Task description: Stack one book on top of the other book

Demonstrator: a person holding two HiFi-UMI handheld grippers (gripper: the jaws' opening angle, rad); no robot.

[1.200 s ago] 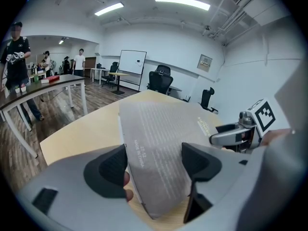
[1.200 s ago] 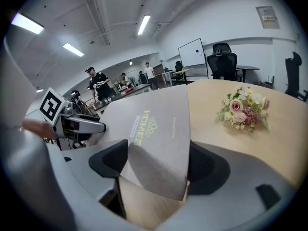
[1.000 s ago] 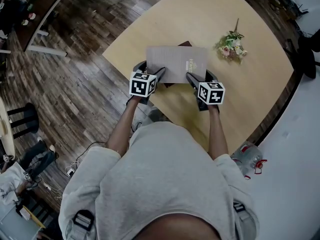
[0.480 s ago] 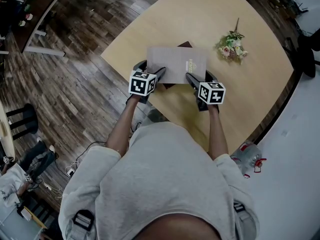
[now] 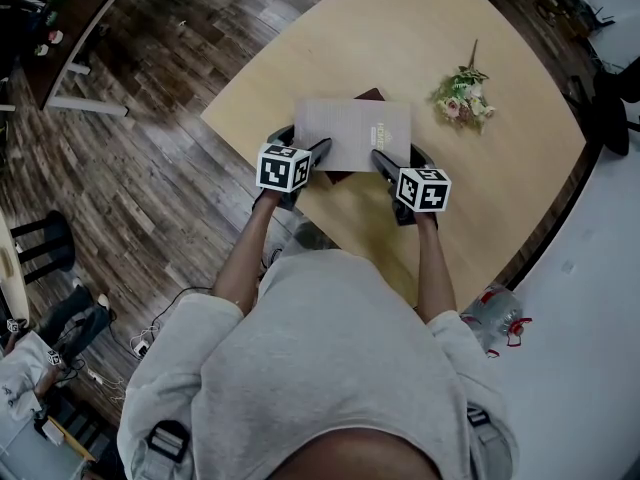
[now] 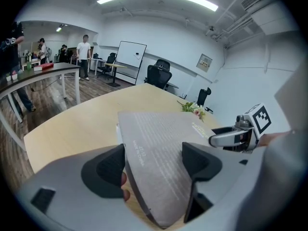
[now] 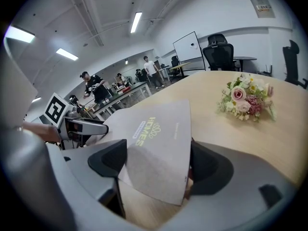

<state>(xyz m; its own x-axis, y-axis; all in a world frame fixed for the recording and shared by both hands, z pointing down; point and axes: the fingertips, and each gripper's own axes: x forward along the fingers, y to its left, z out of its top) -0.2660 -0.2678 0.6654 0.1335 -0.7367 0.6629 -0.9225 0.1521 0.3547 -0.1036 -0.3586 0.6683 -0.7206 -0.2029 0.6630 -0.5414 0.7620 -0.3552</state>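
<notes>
A grey book (image 5: pixel 352 133) with pale cover print hangs flat and slightly tilted over a dark red book (image 5: pixel 372 94) that lies on the table; only slivers of the red one show. My left gripper (image 5: pixel 300 140) is shut on the grey book's near left corner (image 6: pixel 159 148), pads against its edges. My right gripper (image 5: pixel 400 152) is shut on the near right corner (image 7: pixel 154 143). Each gripper shows in the other's view: the right gripper (image 6: pixel 236 136) and the left gripper (image 7: pixel 79 126).
The light wooden table (image 5: pixel 480 188) has a small bunch of flowers (image 5: pixel 462 93) beyond the books to the right. Its left edge (image 5: pixel 225 128) runs close to my left gripper. Office chairs, a whiteboard and people stand far back.
</notes>
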